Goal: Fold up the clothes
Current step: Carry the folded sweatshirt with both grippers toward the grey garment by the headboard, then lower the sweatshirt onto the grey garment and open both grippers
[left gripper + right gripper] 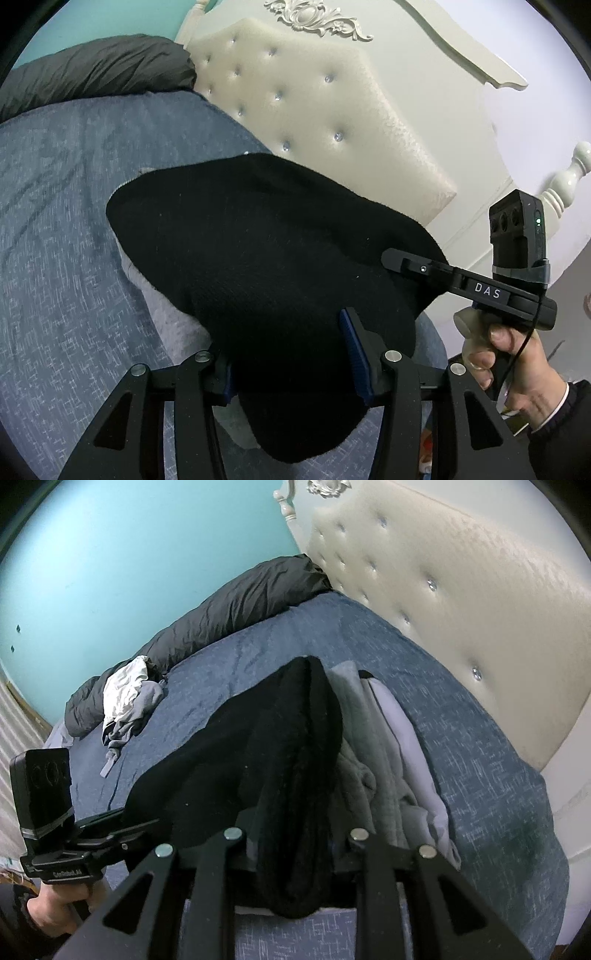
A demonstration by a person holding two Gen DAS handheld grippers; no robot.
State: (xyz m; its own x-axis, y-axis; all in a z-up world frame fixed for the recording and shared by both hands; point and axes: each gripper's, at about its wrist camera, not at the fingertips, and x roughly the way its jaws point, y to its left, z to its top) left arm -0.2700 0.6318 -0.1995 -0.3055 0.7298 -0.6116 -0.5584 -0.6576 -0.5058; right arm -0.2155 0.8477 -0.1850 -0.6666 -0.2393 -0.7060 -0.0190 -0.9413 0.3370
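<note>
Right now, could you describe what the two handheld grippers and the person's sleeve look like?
Both grippers are matte black linkages with silver pivot bolts. The left gripper has blue ribbed pads. The right gripper shows white "DAS" lettering, a boxy black camera module and a thin black cable. The sleeve is dark with a white cuff.

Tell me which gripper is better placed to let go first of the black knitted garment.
Probably left: in its view the left gripper stands wide around the black knitted garment, while the right gripper looks bunched on it.

Dim, cool indoor light; soft shadows; strong fisheye bending, dark vignette corners; slight blur throughout.
</note>
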